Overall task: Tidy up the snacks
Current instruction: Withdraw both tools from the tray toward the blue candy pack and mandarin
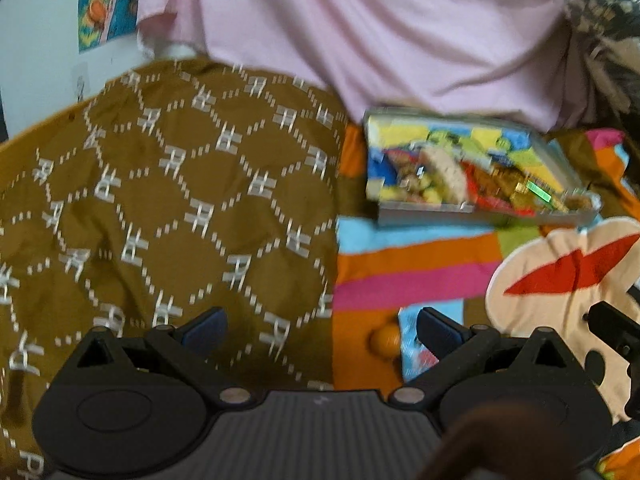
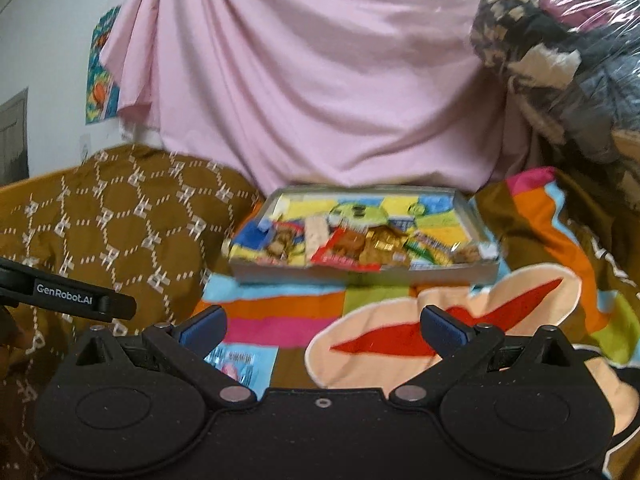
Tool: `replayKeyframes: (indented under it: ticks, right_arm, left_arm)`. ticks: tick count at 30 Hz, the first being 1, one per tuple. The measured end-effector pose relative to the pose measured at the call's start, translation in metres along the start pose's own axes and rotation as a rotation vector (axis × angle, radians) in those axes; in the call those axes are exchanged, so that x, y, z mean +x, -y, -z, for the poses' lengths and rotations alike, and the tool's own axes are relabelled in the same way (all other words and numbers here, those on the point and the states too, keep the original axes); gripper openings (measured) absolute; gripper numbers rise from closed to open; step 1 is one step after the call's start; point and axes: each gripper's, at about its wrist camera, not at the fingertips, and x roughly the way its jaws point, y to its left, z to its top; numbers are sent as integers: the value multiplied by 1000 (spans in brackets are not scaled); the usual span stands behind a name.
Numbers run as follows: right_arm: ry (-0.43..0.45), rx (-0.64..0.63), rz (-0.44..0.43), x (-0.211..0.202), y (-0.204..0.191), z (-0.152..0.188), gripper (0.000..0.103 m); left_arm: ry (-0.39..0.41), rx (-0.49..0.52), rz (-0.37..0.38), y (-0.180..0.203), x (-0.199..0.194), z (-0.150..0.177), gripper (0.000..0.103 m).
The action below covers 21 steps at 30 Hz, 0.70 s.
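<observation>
on the blanket [image 2: 280,304], blurred snacks fill the tray [image 2: 360,274]; both grippers [image 1: 320,332] [image 2: 322,330] gape empty.

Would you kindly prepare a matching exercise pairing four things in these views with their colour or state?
Things:
1. draped sheet
2. patterned cloth
3. tray
4. left tongs

Descriptions:
A. brown with white motifs
B. open and empty
C. pink
D. holding snack packets

Pairs: 1-C, 2-A, 3-D, 4-B
</observation>
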Motion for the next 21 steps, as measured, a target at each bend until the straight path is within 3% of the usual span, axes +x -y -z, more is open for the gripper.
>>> replayKeyframes:
  ticks: [4, 21]
  right_arm:
    - [-43, -23, -21, 8, -6, 7, 102]
    - [-223, -69, -78, 45, -24, 30, 102]
  left_arm:
    - [-70, 0, -23, -1, 10, 6, 103]
    - [-227, 41, -68, -3, 39, 13, 103]
